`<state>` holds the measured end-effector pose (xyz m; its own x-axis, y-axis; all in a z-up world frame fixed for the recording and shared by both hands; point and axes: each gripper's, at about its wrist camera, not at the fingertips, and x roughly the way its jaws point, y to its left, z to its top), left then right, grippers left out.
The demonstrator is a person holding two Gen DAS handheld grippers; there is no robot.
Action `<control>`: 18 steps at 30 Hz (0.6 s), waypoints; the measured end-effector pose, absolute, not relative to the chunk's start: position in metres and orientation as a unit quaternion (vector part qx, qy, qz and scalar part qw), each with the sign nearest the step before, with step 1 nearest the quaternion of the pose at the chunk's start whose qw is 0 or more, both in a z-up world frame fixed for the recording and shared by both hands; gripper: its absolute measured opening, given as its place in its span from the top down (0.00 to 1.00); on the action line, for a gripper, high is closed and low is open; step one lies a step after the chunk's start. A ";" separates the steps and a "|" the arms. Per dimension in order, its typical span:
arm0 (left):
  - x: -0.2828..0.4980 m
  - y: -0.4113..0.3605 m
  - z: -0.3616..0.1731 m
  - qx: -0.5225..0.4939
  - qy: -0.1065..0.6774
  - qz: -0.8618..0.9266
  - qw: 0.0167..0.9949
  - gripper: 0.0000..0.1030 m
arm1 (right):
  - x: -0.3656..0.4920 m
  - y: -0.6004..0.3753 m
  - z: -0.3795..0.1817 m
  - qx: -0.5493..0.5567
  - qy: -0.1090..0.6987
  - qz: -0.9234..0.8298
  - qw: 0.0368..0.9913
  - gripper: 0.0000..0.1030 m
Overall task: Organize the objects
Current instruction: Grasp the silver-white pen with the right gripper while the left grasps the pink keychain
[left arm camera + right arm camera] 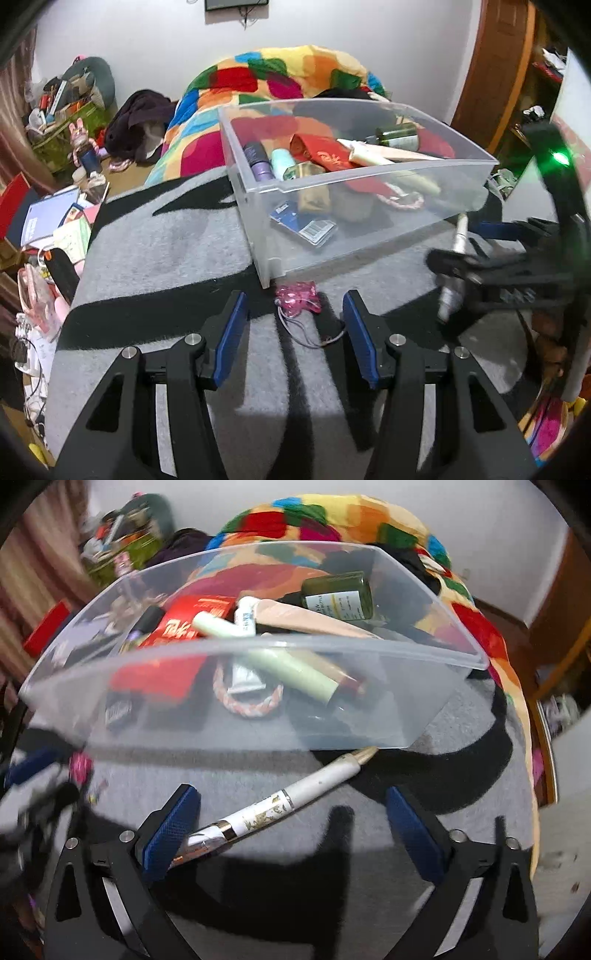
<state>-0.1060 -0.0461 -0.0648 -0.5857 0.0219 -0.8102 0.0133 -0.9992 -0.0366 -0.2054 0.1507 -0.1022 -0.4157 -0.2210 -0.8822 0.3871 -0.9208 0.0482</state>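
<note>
A clear plastic bin stands on the grey and black blanket and holds bottles, tubes, a red pouch and a braided bracelet. A pink charm on a cord lies just in front of the bin's near corner, ahead of my open, empty left gripper. A white pen with gold print lies on the blanket against the bin's front wall, between the wide-open jaws of my right gripper, its silver end beside the left pad. In the left wrist view the pen shows at the right gripper.
A multicoloured quilt is heaped behind the bin. Left of the bed, the floor holds books, boxes, toys and a green basket. A wooden door is at the right.
</note>
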 end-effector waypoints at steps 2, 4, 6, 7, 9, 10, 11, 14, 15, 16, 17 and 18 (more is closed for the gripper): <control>-0.109 -0.047 -0.069 -0.462 -0.028 0.886 0.005 0.48 | -0.200 0.161 -0.101 0.505 0.084 -0.837 0.193 0.09; -0.110 -0.048 -0.073 -0.465 -0.038 0.885 0.002 0.49 | -0.194 0.171 -0.098 0.500 0.082 -0.838 0.202 0.18; -0.109 -0.048 -0.072 -0.462 -0.045 0.886 0.001 0.53 | -0.188 0.177 -0.096 0.494 0.081 -0.841 0.207 0.31; -0.110 -0.049 -0.072 -0.463 -0.049 0.885 0.000 0.57 | -0.184 0.182 -0.095 0.491 0.078 -0.842 0.210 0.35; -0.111 -0.050 -0.073 -0.462 -0.054 0.885 -0.007 0.61 | -0.180 0.189 -0.094 0.486 0.074 -0.844 0.214 0.47; -0.111 -0.050 -0.073 -0.462 -0.054 0.885 -0.010 0.66 | -0.178 0.191 -0.093 0.485 0.072 -0.844 0.215 0.50; -0.111 -0.050 -0.073 -0.461 -0.054 0.886 -0.014 0.69 | -0.175 0.194 -0.092 0.484 0.070 -0.845 0.217 0.56; -0.110 -0.052 -0.073 -0.457 -0.058 0.887 -0.019 0.76 | -0.168 0.202 -0.090 0.482 0.065 -0.845 0.223 0.69; -0.108 -0.052 -0.074 -0.455 -0.061 0.888 -0.017 0.76 | -0.166 0.206 -0.090 0.481 0.063 -0.845 0.225 0.78; -0.107 -0.053 -0.073 -0.453 -0.064 0.889 -0.015 0.76 | -0.166 0.209 -0.091 0.482 0.064 -0.845 0.222 0.82; -0.105 -0.053 -0.074 -0.451 -0.066 0.890 -0.012 0.77 | -0.165 0.212 -0.091 0.479 0.064 -0.847 0.221 0.84; -0.103 -0.053 -0.074 -0.449 -0.068 0.891 -0.008 0.77 | -0.163 0.214 -0.091 0.478 0.063 -0.847 0.223 0.86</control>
